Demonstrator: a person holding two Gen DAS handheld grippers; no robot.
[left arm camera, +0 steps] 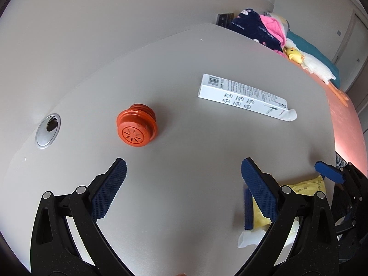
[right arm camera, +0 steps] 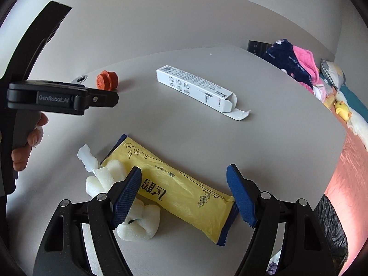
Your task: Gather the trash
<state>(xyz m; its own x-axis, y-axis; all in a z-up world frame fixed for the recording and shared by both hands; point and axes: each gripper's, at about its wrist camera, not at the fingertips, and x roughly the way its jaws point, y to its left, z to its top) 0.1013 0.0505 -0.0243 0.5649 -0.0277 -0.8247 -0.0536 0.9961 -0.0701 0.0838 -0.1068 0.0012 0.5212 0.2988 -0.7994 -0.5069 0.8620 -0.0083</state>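
Wrapper point(right arm camera: 174, 191) lies on foam point(right arm camera: 138, 225), before box point(right arm camera: 195, 88).

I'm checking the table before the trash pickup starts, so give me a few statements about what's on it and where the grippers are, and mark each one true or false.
1. The white carton lies flat with one end flap open. True.
2. The orange cap sits on top of the carton. False: it rests on the table, apart from the carton.
3. The right gripper is clamped on the yellow packet. False: its jaws stand open over the packet.
4. White foam pieces lie beside the yellow packet. True.
5. The left gripper holds the orange cap. False: it is open and holds nothing.
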